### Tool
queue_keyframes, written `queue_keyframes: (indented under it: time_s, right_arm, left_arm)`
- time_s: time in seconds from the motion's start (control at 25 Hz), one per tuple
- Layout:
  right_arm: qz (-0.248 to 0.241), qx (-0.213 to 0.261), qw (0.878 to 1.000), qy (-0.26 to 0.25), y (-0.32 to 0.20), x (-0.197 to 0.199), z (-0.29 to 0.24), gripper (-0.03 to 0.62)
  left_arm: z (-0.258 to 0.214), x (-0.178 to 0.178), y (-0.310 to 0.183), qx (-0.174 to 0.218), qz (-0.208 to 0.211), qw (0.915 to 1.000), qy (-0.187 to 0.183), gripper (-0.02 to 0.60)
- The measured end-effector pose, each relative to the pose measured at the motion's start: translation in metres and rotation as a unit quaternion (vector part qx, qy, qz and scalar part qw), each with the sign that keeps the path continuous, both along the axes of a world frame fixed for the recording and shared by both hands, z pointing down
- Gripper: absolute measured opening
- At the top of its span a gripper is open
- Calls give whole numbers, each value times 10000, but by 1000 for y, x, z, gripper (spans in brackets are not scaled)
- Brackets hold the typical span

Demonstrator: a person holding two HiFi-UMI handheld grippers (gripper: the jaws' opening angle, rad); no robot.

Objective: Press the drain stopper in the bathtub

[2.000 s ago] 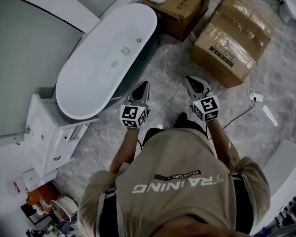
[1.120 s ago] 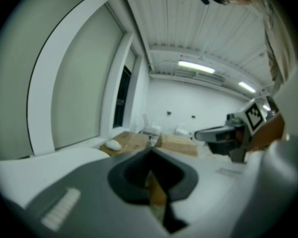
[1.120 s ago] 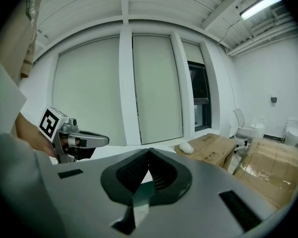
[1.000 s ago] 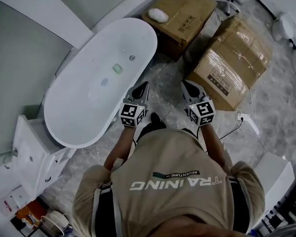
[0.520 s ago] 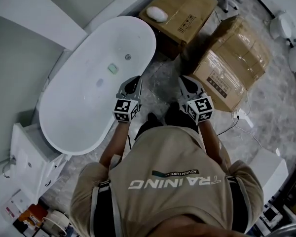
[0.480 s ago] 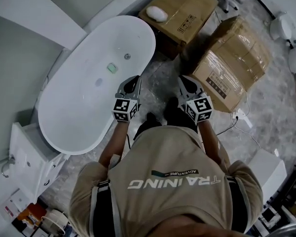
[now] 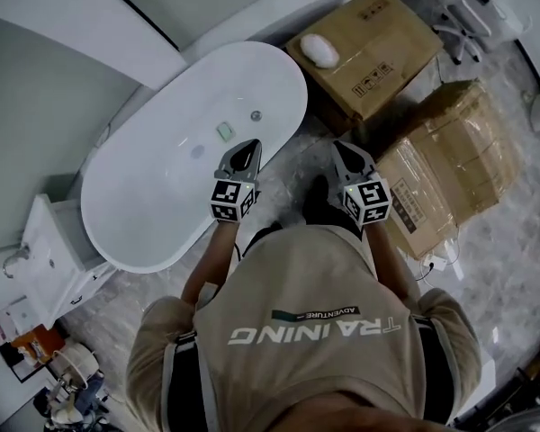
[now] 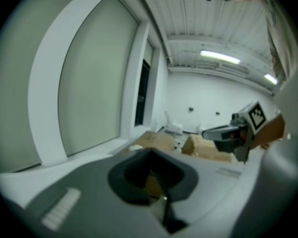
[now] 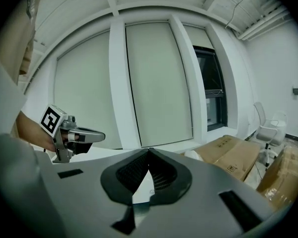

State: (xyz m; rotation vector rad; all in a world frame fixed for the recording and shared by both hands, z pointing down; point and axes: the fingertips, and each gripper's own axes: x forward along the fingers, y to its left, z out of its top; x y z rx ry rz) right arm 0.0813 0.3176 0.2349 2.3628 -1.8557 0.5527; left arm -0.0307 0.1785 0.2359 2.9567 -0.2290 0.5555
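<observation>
The white oval bathtub (image 7: 135, 232) fills the left half of the head view. On its floor lie a small round metal fitting (image 7: 256, 114), a pale green rectangular piece (image 7: 226, 131) and a faint bluish round spot (image 7: 197, 151) at the middle. From here I cannot tell which round one is the drain stopper. My left gripper (image 7: 249, 148) is shut and empty, its tip over the tub's near rim, close to the green piece. My right gripper (image 7: 340, 148) is shut and empty above the floor right of the tub. The tub's inside is hidden in both gripper views.
Two brown cardboard boxes (image 7: 369, 43) (image 7: 450, 178) stand right of the tub on the marble floor, and a white lump (image 7: 319, 49) lies on the far one. A white cabinet (image 7: 49, 259) stands at the tub's left end. The person's torso fills the lower frame.
The person has stepped toward the tub. The left gripper now reaches over its near rim. Both grippers stayed shut and level.
</observation>
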Motion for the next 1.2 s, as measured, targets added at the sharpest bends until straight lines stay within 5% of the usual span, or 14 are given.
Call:
queue_keyframes:
  time_s: [0.4,0.72,1.2]
  right_arm:
    - [-971,-46,9953,-22,-59,100,14,9]
    - [-1507,-81,9880,-326,-102,87,30,9]
    - [-1915,-155,9814,33,-172,56,4,9]
  left_arm:
    - [-8,58,-32,358,-961,9944,-242,2]
    - [2,51,-45,361,-1356,9891,-457,2]
    - [3,36,-115,221,-1600,9869,20,2]
